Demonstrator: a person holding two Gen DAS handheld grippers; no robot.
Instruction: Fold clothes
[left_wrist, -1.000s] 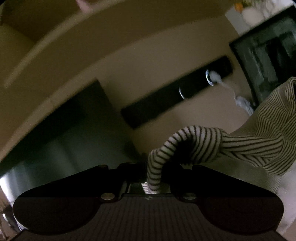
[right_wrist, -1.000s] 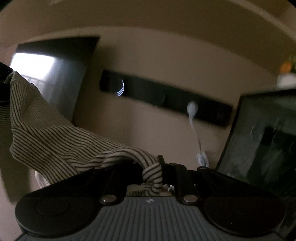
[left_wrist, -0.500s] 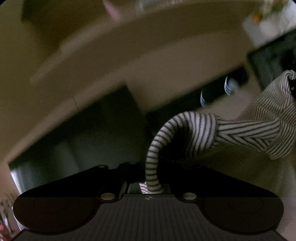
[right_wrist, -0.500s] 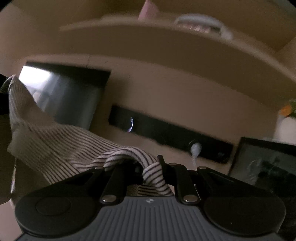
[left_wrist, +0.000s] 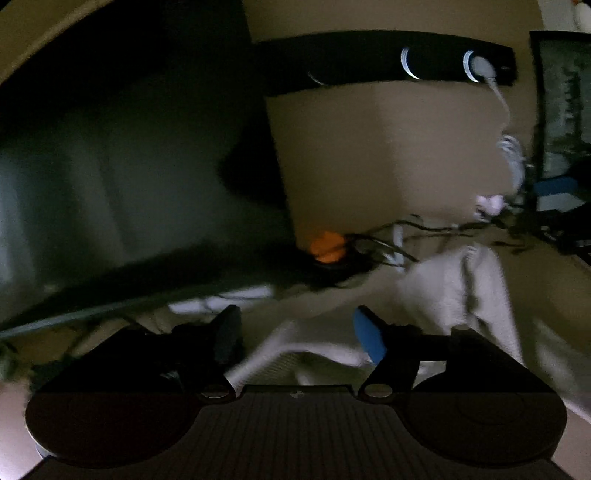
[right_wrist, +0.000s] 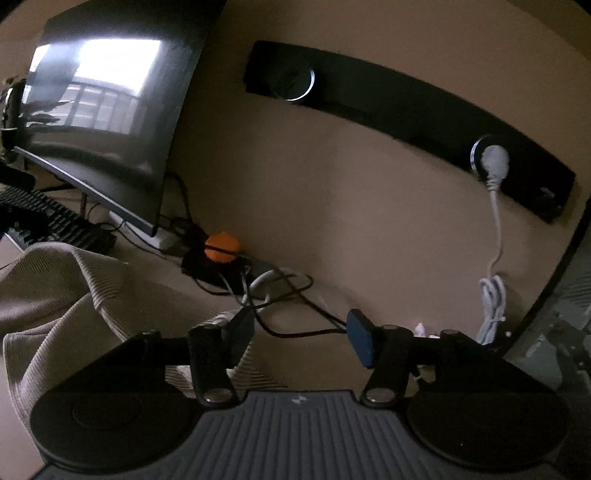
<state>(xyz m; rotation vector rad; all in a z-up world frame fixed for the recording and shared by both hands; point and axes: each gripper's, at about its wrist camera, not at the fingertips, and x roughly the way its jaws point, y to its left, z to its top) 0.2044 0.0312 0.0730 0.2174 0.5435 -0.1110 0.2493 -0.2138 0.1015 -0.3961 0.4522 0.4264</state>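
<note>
Left gripper (left_wrist: 295, 334): black housing, two rounded lobes either side, ribbed dark centre panel with small pale logo at top edge. Silver screw at base of each finger arm. Fingers (left_wrist: 369, 341): one pad blue, other black (view blurred).

Right gripper (right_wrist: 297, 338): same build, ribbed panel reads grey, round recessed discs on lobes, silver pivot screws, blue pad on one finger.
</note>
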